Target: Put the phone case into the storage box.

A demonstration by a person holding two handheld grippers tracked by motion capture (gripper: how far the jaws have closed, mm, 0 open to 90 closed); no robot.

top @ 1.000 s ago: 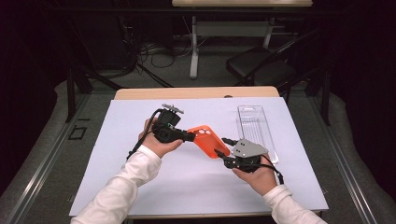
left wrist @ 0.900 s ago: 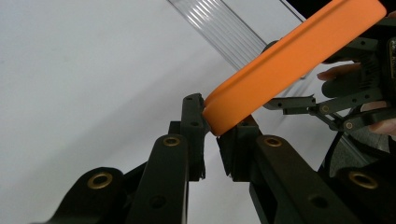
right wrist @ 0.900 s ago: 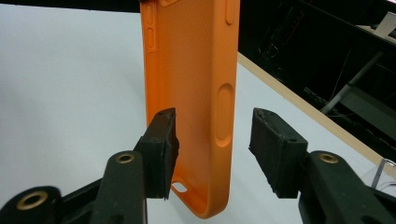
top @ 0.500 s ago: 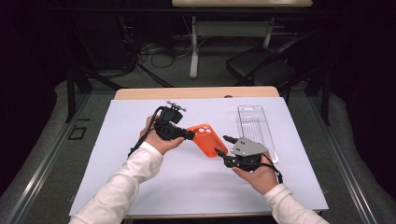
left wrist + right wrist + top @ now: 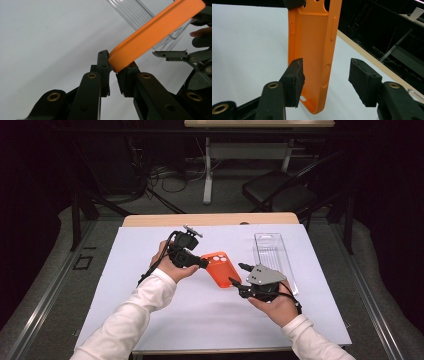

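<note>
Right hand-held gripper (image 5: 237,274) released orange case (image 5: 220,269).

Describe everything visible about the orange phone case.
The orange phone case looks like soft matte rubber or silicone, empty, with camera cutouts at one end, raised side buttons and a finely textured inner face. It is held off the white table cover, tilted. The left hand-held gripper pinches its camera-end edge. The right hand-held gripper has just been opening; its pads straddle the other end, the right pad clearly apart from it.
</note>
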